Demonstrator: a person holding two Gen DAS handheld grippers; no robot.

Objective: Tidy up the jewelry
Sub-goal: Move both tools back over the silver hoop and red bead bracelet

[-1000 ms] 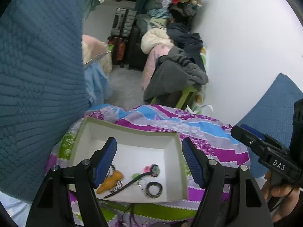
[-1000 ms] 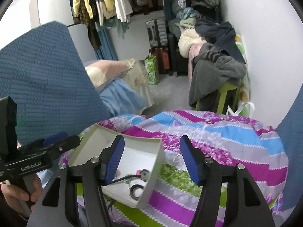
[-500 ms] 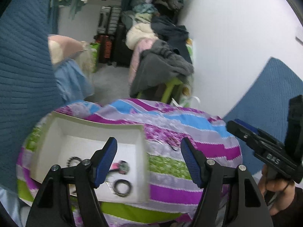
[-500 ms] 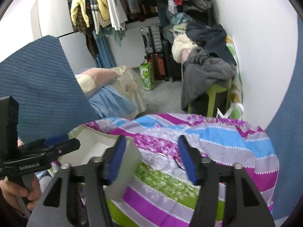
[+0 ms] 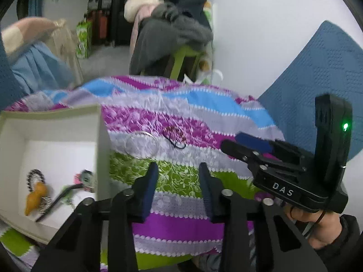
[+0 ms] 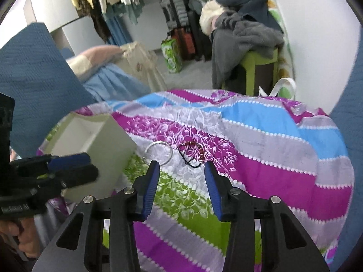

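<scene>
Both tools are released and hold nothing: right tool [image 6: 180, 187], left tool [image 5: 178, 189]. At frame centre, the silver ring [image 6: 158, 152] and bead bracelet [image 6: 192, 151] lie on the bedspread [image 6: 272, 158] beside the box [image 6: 99, 140]. Both look light; the ring looks stiff and slippery, so pinch its rim. The bracelet looks limp: take its beads.

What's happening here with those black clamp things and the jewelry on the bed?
A person holds a two-finger gripper in each hand to sort jewelry. Both the left gripper and the right gripper are open and hold nothing. A thin silver bangle and a red beaded bracelet with a black cord lie loose on the colourful striped bedspread, just beyond the right gripper. The white cardboard box beside them already holds an orange hair clip and other small pieces.
</scene>
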